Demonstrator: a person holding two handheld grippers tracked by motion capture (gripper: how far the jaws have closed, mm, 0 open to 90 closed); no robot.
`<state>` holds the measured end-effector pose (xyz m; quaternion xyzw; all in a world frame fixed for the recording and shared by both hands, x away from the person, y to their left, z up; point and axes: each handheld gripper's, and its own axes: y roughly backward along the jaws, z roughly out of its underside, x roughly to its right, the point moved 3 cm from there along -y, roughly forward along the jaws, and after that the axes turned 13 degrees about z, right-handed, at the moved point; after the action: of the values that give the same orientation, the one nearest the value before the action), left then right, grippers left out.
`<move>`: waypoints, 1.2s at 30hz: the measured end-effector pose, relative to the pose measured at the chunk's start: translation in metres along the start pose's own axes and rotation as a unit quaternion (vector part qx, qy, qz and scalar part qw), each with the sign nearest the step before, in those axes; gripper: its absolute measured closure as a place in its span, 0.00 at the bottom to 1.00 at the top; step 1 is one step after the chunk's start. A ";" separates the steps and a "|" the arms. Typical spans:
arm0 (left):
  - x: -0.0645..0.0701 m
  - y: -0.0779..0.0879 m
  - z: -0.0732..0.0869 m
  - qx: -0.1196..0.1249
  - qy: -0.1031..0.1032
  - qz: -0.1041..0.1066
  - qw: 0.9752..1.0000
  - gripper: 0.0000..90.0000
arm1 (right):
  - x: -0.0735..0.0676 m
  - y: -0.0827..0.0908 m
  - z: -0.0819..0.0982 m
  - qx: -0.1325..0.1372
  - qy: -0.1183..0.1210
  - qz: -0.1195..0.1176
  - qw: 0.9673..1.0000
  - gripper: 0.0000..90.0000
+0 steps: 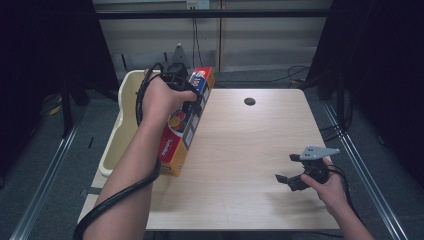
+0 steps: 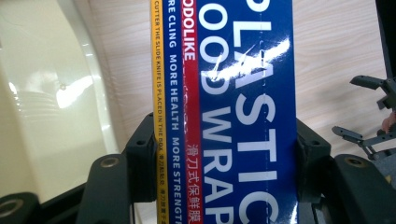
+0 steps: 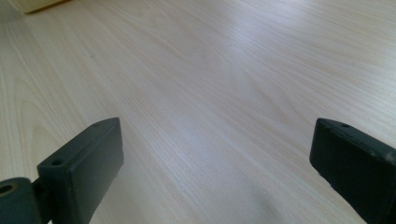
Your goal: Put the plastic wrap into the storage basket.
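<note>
Plastic wrap box (image 2: 233, 112) runs off top and bottom edges in the left gripper view, lettering cropped, and it covers the inner faces of the left gripper (image 2: 224, 163) jaws. In the high view the hand (image 1: 162, 97) hides the box's upper part and the gripper body, and box print is too small to read. Cream tub (image 1: 122, 125) beside the box is partly hidden behind the forearm.
</note>
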<state>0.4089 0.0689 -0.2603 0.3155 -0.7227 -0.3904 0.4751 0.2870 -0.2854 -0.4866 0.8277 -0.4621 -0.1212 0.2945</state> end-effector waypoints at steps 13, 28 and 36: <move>-0.012 0.013 0.002 0.015 0.015 -0.010 1.000 0.45 | -0.001 0.000 0.000 -0.001 0.000 0.000 1.000 0.03; -0.030 0.030 0.007 0.032 0.035 -0.023 0.999 0.45 | 0.000 -0.001 0.000 -0.001 -0.002 -0.002 1.000 0.03; -0.040 0.037 0.013 0.037 0.043 -0.026 0.998 0.45 | 0.000 -0.001 0.000 0.000 0.000 0.001 1.000 0.03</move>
<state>0.4074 0.1236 -0.2491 0.3680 -0.7072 -0.3619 0.4831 0.2876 -0.2850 -0.4872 0.8273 -0.4627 -0.1207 0.2947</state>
